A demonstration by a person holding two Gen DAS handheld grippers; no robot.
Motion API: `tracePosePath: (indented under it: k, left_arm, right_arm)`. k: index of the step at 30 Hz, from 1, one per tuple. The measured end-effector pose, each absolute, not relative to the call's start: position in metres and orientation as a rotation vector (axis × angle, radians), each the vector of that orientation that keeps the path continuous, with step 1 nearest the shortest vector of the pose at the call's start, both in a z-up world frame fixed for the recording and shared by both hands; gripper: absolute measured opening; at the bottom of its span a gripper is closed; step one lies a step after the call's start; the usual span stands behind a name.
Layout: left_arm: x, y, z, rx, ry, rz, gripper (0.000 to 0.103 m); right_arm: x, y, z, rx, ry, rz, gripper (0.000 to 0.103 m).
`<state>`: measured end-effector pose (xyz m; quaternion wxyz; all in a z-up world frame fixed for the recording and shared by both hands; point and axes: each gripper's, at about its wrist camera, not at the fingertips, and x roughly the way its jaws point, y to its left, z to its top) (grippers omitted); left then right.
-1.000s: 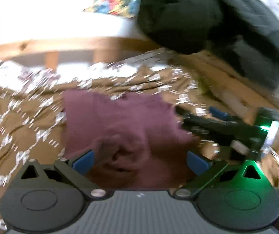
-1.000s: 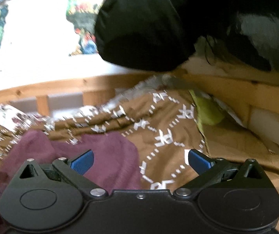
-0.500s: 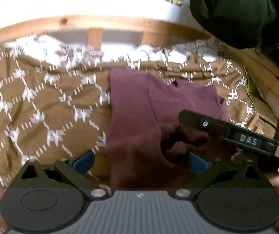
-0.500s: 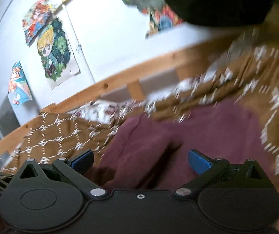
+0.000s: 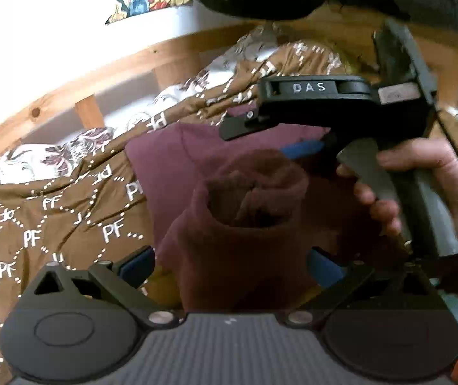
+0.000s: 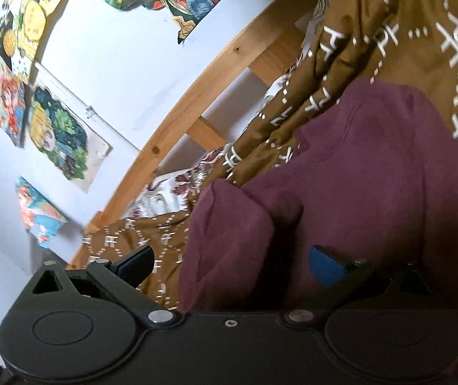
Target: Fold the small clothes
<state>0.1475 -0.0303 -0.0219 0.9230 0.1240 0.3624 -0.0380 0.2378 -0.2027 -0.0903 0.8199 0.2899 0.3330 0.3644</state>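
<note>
Maroon garment [image 5: 235,224] lies on brown bedspread [image 5: 46,211], bunched fold rising between spread fingers of left gripper [image 5: 229,264]; right gripper [image 6: 229,263] also wide open over cloth, gripping nothing

Left black two-finger gripper with blue pads [image 5: 230,264] spread wide, jaws well apart, pointing forward and down. Right black two-finger gripper with blue pads [image 6: 229,263] likewise spread wide, seen side-on from the left camera, tilted, gripped at its grey handle by a bare hand [image 5: 421,189] with fingers [image 5: 386,210] curled around.
</note>
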Motion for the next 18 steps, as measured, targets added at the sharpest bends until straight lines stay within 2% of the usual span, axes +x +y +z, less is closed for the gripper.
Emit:
tracePosePath:
  k: [1, 6, 9, 14, 18]
  left_arm:
    - [0.149, -0.03, -0.024, 0.249, 0.75, -0.068, 0.102]
    - [0.15, -0.025, -0.025, 0.187, 0.738, -0.012, 0.099]
    - [0.148, -0.026, -0.023, 0.209, 0.721, -0.011, 0.087]
    - [0.144, -0.033, -0.025, 0.231, 0.715, -0.057, 0.071]
    - [0.143, -0.035, -0.026, 0.239, 0.716, -0.059, 0.05]
  right_arm:
    - [0.236, -0.198, -0.088, 0.558, 0.699, 0.758, 0.101]
    - [0.231, -0.183, -0.092, 0.422, 0.704, 0.743, 0.078]
    - [0.23, -0.181, -0.096, 0.427, 0.715, 0.756, 0.064]
    - [0.229, -0.186, -0.097, 0.47, 0.724, 0.776, 0.049]
    - [0.229, -0.184, -0.097, 0.473, 0.732, 0.782, 0.038]
